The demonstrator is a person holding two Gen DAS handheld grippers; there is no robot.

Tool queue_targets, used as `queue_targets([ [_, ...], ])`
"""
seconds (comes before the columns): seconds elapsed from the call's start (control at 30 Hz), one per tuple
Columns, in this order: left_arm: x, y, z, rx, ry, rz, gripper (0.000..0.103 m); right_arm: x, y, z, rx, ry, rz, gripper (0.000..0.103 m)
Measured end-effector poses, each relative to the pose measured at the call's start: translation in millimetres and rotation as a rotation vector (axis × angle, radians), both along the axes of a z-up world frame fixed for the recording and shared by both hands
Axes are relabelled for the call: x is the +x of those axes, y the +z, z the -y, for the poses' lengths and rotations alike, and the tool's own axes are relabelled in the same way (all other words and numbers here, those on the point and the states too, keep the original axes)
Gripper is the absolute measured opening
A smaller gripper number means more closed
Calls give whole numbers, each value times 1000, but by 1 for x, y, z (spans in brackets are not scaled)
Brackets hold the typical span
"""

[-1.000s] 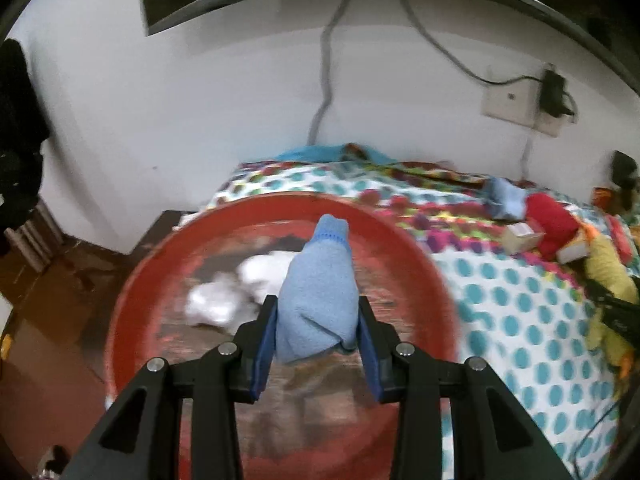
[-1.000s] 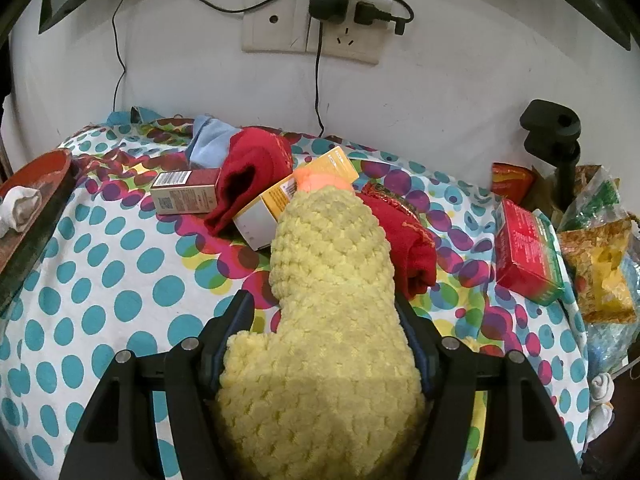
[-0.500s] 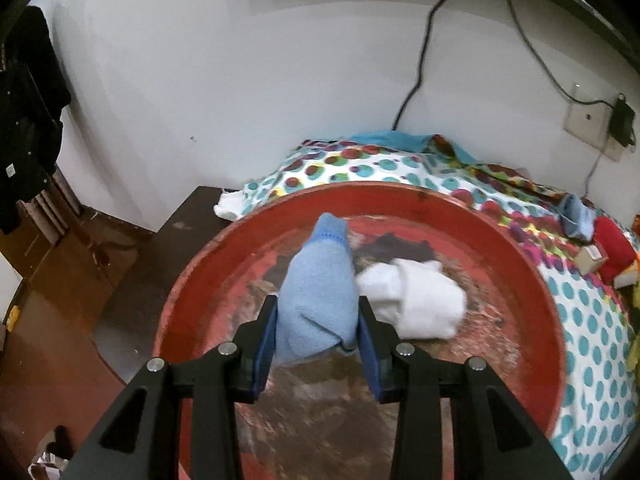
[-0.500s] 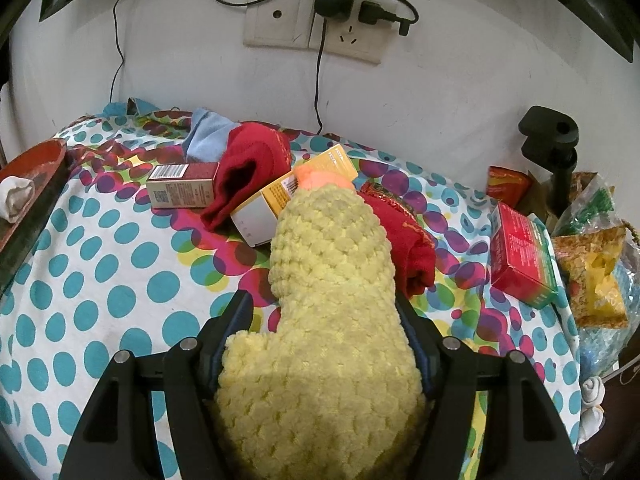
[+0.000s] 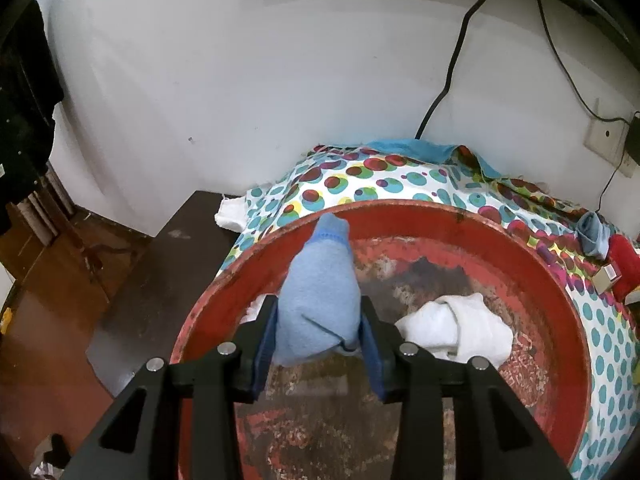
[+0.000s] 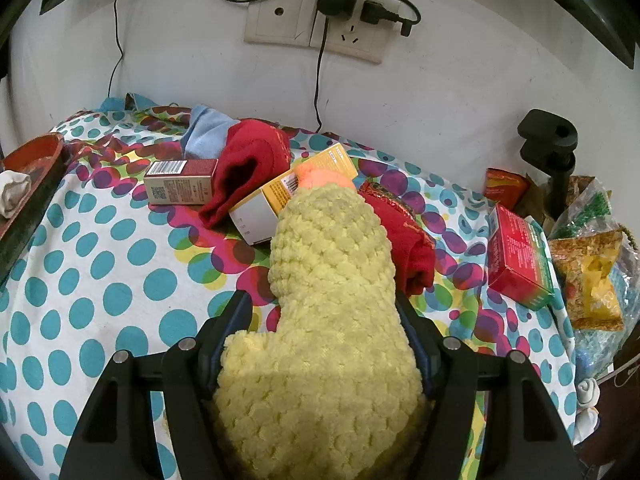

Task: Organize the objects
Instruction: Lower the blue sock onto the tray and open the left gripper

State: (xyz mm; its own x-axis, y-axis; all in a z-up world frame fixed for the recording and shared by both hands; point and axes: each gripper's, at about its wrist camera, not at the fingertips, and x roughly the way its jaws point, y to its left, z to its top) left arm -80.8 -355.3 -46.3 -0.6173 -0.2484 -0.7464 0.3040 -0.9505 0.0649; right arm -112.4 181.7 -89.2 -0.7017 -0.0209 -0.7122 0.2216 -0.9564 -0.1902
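Landmark: round red basin [image 5: 532, 264] with a worn, scuffed floor, at the left end of the bed [image 6: 100, 264] with its dotted cover.
Left tool [image 5: 318, 334]: over the basin's near-left part; its jaws have just been opening, with the rolled light-blue fleece sock [image 5: 320, 296] between the blue pads, which look to touch it only lightly now.
Already in the basin: a white balled sock [image 5: 456, 330], right of the blue one, lying on the basin floor.
Right tool [image 6: 320, 344]: well right of the basin, over the bed, clamped on a fluffy yellow knitted sock [image 6: 332, 280] with an orange tip.
Left on the bed, right of the basin: a second light-blue sock [image 6: 208, 132], a red sock [image 6: 248, 168], another red sock [image 6: 412, 252] beside the yellow one, a small brown-and-white carton [image 6: 180, 182], a yellow-and-white carton [image 6: 276, 200], a red box [image 6: 516, 260].
Far right of the basin: snack bags [image 6: 592, 276] at the bed's edge.
Progress: early, I judge: one sock in, one being let go, one in hand, several items loose.
Next, likely: release the blue sock, then bring the yellow one over.
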Motion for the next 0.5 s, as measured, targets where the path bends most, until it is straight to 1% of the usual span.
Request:
queue_targets([
  [0.07,-1,0,-1,8,-12,-1,43,0,0,0,2,-1,0,67],
  [0.13,-1,-2,-2,23,-21,6,51,0,0,0,5,-1,0,67],
  [0.17,-2,-3,-2,27,-22,8,52,0,-1,0,4,-1,0,67],
  [0.27,0,-4,0,48,-20,9,53,0,-1,0,4,-2,0,67],
  [0.5,-1,5,5,58,10,1,54,1,-1,0,3,-3,0,67],
])
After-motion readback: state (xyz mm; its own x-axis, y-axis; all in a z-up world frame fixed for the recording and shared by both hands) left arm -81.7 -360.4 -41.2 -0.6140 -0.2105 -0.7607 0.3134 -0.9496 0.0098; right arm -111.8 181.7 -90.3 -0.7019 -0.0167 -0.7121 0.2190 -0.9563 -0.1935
